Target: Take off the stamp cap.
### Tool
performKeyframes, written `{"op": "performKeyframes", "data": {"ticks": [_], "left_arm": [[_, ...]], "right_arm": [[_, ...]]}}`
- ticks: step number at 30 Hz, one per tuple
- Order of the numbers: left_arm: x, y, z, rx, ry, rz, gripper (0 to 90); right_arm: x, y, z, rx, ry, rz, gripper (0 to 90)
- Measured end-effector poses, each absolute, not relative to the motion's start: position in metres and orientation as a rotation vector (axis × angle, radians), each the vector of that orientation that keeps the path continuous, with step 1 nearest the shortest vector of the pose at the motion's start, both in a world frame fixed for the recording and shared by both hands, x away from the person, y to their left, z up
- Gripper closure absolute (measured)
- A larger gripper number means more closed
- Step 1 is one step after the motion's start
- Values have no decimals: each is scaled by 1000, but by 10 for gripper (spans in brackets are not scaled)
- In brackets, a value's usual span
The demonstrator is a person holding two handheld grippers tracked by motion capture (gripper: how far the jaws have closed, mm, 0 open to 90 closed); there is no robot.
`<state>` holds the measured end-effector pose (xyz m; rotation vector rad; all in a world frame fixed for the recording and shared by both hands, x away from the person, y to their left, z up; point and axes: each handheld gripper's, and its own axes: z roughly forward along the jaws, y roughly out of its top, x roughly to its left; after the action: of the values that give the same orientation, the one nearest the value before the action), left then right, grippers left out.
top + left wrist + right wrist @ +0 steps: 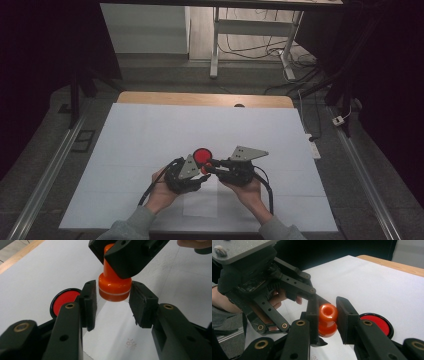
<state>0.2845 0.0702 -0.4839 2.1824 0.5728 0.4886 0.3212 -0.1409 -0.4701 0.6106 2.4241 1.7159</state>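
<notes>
Your right gripper has its fingers closed on the knob handle of the orange stamp; in the right gripper view the rounded knob sits squeezed between the two pads, with the wider body hanging below them. From the left gripper view, the same stamp comes down from above with the right gripper's black fingers wrapped around its neck, and its broad base, ringed by a pale band, hangs right between the tips of your left gripper. The left fingers stand apart, one on each side of the base; the right-hand pad looks to be just at the base's edge, the left-hand pad just beside it, and whether either presses on it cannot be told.

In the high view both grippers meet at the near middle of the worktop, your left gripper and right gripper tip to tip, with the stamp small between them. The round red ink pad in its black case lies on the white paper just beyond them, near the left fingers.

A faint stamped mark shows on the paper sheet under the stamp, too blurred to read. No brand or label can be read on the stamp or pad.
</notes>
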Motion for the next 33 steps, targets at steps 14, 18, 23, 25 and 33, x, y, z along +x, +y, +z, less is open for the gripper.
{"op": "performKeyframes", "data": {"ticks": [14, 18, 23, 25, 33], "left_arm": [[285, 70, -485, 2187, 572, 485, 641], [286, 71, -485, 2186, 573, 475, 647], [286, 71, -485, 2185, 571, 472, 655], [286, 72, -485, 2187, 570, 470, 656], [286, 72, -486, 2189, 572, 466, 657]], "right_arm": [[321, -141, -470, 609, 2418, 1725, 724], [321, -141, -471, 609, 2417, 1721, 724], [320, -140, -471, 603, 2407, 1719, 725], [319, -140, -471, 599, 2405, 1712, 726], [318, -139, -471, 594, 2400, 1707, 727]]}}
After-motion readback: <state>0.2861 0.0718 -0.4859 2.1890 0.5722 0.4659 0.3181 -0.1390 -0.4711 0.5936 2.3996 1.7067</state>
